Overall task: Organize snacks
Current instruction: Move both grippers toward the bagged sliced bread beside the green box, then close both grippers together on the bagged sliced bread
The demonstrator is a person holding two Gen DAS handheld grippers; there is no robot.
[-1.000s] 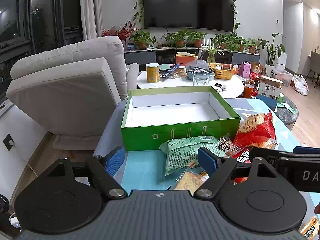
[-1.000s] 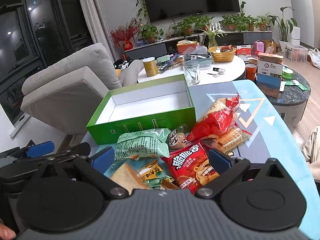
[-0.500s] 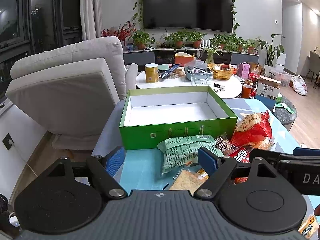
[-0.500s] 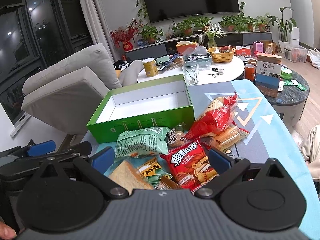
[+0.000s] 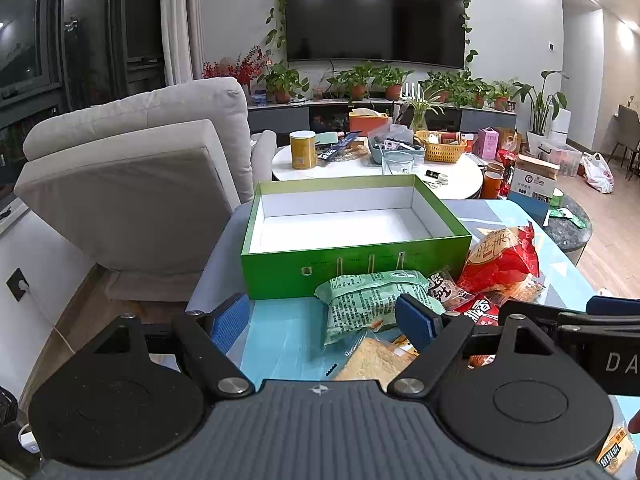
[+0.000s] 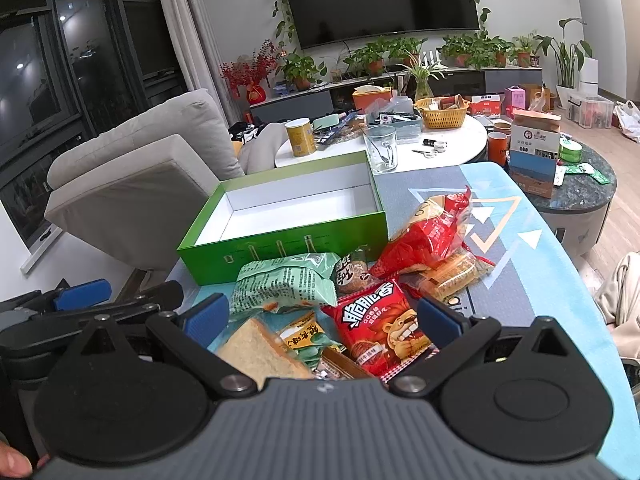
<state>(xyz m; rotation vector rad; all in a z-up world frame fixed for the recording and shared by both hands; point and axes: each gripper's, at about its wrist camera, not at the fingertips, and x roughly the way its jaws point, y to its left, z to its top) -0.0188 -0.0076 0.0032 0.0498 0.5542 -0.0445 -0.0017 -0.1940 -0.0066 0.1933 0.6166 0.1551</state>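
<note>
Both grippers, left gripper [image 5: 326,320] and right gripper [image 6: 324,316], hover spread-jawed over the snack pile [image 6: 344,300] (nothing gripped), green box [image 6: 288,216] waiting empty toward the table's far-left corner.

An open box [image 6: 288,216] sits on the desk [image 6: 532,264] toward its far left part, nothing inside it. Just before its near wall lies a heap of snack packets: a crinkled bag [image 6: 286,286] at the left, a small round pack [image 6: 354,270] beside it, a large bag [image 6: 426,236] at the right resting on a cracker pack [image 6: 452,274]. Nearer the camera lie a chip bag [image 6: 380,326] and a bread slice pack [image 6: 260,350]. Behind the desk stands a round table [image 6: 460,148] carrying a glass mug [image 6: 382,148], a can [image 6: 300,136] and a basket [image 6: 442,110]. An armchair [image 5: 140,184] stands left of the box.
</note>
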